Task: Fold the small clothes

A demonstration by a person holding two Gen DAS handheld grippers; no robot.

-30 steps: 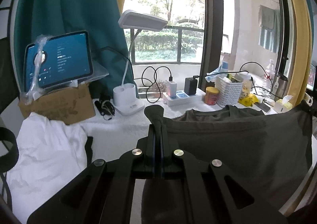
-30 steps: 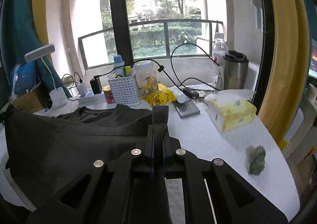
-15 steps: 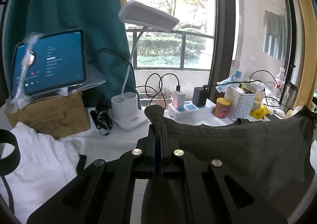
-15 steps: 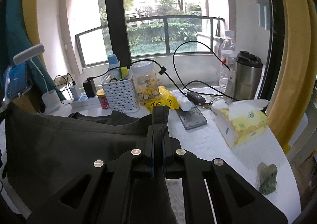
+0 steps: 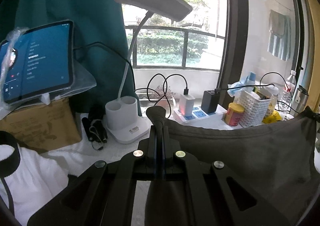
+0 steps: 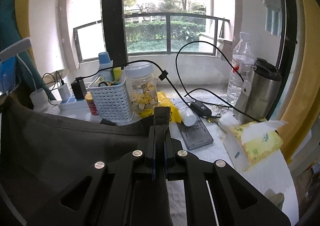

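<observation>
A dark grey garment [image 5: 240,158] hangs stretched between my two grippers above the white-covered table. My left gripper [image 5: 159,126] is shut on its left corner, with a tuft of cloth sticking out past the fingertips. My right gripper [image 6: 160,126] is shut on the other corner of the same garment [image 6: 60,146], also with a tuft poking out. A white garment [image 5: 30,176] with dark trim lies on the table at the lower left of the left wrist view.
Close ahead stand a white desk lamp [image 5: 124,120], a cardboard box [image 5: 38,122] with a tablet [image 5: 38,58], a power strip [image 5: 192,114], a white basket [image 6: 110,100], a snack jar [image 6: 142,88], a steel flask [image 6: 258,92], a water bottle [image 6: 240,66] and a tissue box [image 6: 254,144].
Both grippers have carried the grey garment forward toward the window. The lamp, basket and jar loom larger and closer. Both grips are unchanged.
</observation>
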